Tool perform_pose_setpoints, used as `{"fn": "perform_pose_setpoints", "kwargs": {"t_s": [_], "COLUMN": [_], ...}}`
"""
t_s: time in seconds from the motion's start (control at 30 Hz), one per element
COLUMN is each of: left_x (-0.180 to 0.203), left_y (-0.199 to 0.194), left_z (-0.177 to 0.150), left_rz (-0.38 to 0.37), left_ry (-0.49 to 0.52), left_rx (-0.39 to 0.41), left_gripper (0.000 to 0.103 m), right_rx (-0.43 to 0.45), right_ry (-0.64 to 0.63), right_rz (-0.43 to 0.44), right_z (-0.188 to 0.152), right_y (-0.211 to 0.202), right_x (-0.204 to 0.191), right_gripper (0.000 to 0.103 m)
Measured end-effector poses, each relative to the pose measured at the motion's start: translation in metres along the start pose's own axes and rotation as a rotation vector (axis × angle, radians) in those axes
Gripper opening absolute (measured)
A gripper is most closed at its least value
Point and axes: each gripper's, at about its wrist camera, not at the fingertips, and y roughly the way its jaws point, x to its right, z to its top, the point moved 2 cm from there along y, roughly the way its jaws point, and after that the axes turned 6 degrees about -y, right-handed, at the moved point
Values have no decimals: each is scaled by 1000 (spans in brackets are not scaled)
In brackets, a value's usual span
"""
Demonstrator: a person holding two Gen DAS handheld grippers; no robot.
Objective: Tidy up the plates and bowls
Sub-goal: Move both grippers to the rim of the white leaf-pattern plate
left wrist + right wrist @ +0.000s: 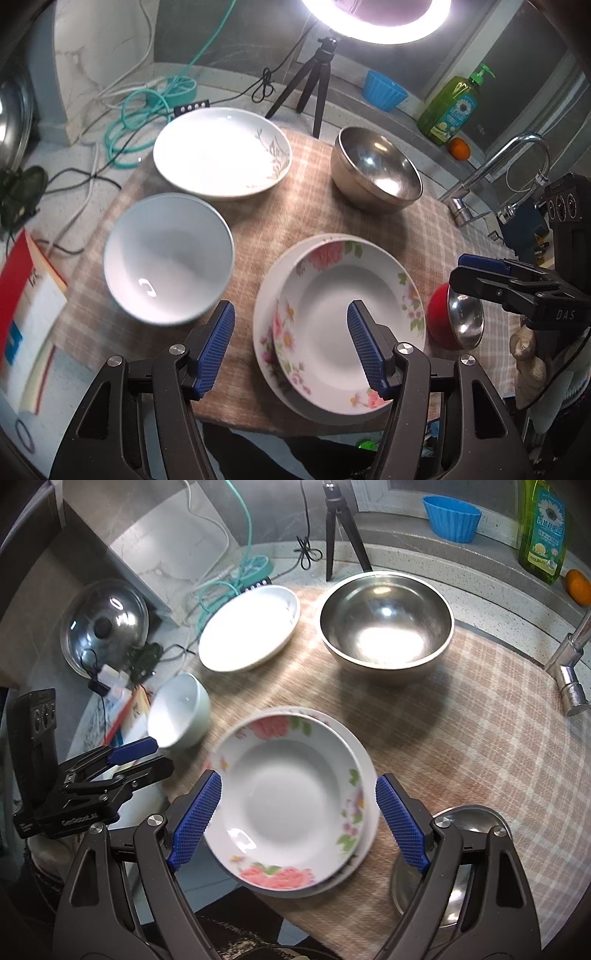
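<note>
Checked cloth [480, 720], spread on counter. Steel bowl [386, 624], far right on cloth. White plate [221, 153], far left. Floral plate [291, 805], stacked on a plain plate, front centre, overhanging cloth edge; likely to tip if nudged. White bowl [168, 258], left. Red bowl [456, 317], front right. Left gripper [291, 345] and right gripper [299, 818]: both spread, empty, above the stack.

A bright ring light [376, 18] shines from the top. It makes white glare on the plain plate [221, 153] and metal bowl [386, 626]. Edges look bent, dark and a bit blurry.
</note>
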Motion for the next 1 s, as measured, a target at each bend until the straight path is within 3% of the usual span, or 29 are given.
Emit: {"fn": "perform_pose_setpoints", "kwargs": {"t_s": [0.73, 1.0], "left_x": [-75, -105], "left_y": [-1, 24], "left_z": [101, 135], "left_rz": [-36, -60], "left_ry": [85, 128], "left_rx": [24, -34], "left_gripper": [65, 65], "right_rx": [99, 109], "right_ry": [212, 294], "right_rz": [-5, 14], "right_z": [40, 55], "right_y": [30, 55], "right_x": [-28, -30], "right_gripper": [88, 88]}}
